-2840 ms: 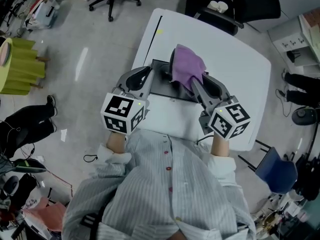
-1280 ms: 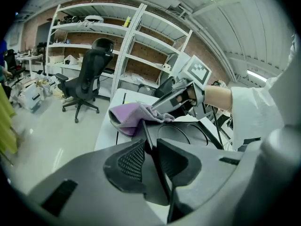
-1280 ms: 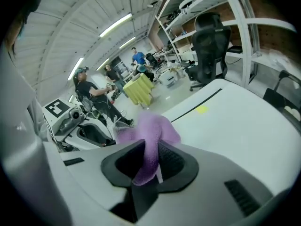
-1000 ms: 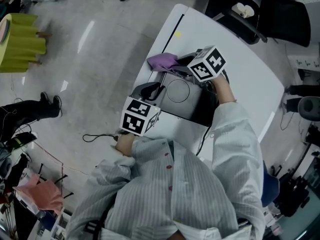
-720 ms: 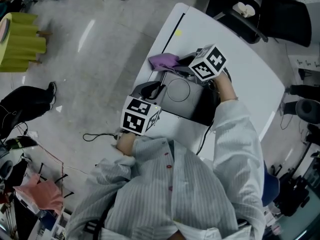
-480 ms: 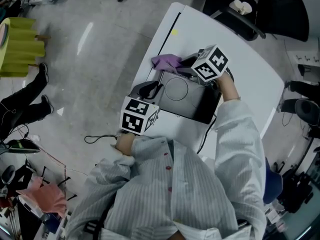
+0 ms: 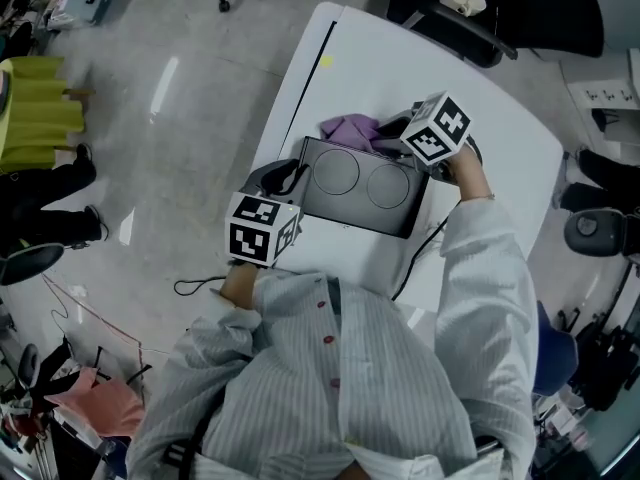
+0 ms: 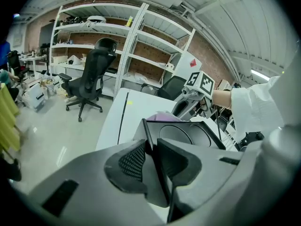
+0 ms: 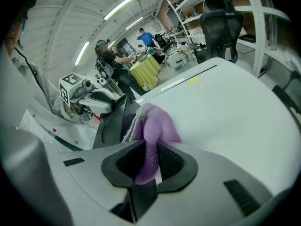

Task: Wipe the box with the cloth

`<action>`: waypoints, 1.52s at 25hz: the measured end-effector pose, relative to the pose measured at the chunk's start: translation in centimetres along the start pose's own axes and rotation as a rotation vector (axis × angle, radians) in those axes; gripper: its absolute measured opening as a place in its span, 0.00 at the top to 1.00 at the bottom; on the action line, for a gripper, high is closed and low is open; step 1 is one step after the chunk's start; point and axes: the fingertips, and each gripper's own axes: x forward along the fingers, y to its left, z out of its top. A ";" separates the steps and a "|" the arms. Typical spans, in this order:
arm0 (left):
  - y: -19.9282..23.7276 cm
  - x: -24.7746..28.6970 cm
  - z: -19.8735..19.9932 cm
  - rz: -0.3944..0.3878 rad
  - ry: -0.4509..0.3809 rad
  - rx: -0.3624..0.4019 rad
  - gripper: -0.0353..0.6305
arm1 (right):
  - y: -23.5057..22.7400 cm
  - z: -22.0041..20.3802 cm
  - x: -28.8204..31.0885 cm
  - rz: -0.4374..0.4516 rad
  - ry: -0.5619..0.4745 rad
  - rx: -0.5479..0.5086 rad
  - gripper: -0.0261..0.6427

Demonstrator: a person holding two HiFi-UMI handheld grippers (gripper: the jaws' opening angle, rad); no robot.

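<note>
Wiping the box's (image 7: pixel 360 190) far edge: left gripper (image 8: pixel 149 147) jaws clamped on its corner, right gripper (image 9: pixel 153 161) jaws pinching the cloth (image 9: pixel 153 126); next, likely a steady sideways pass.

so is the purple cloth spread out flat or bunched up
Bunched up: the purple cloth is a crumpled wad pinched in the right gripper.

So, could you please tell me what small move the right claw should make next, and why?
Probably slide the right claw sideways, dragging the purple cloth it pinches along the far edge of the box. The cloth looks bunched against that edge, and the left claw clamps the box's near corner, steadying it for a wipe.
</note>
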 end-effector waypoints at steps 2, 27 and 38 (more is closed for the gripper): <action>0.0 0.0 0.0 0.005 0.005 0.004 0.85 | -0.2 -1.0 -0.6 0.004 -0.017 0.022 0.85; -0.8 0.3 -0.1 0.040 0.019 0.039 0.85 | -1.8 -9.8 -6.8 -0.114 -0.242 0.251 0.85; -0.6 0.2 -0.1 0.027 0.020 0.043 0.85 | -0.2 -13.0 -7.7 -0.245 -0.382 0.409 0.85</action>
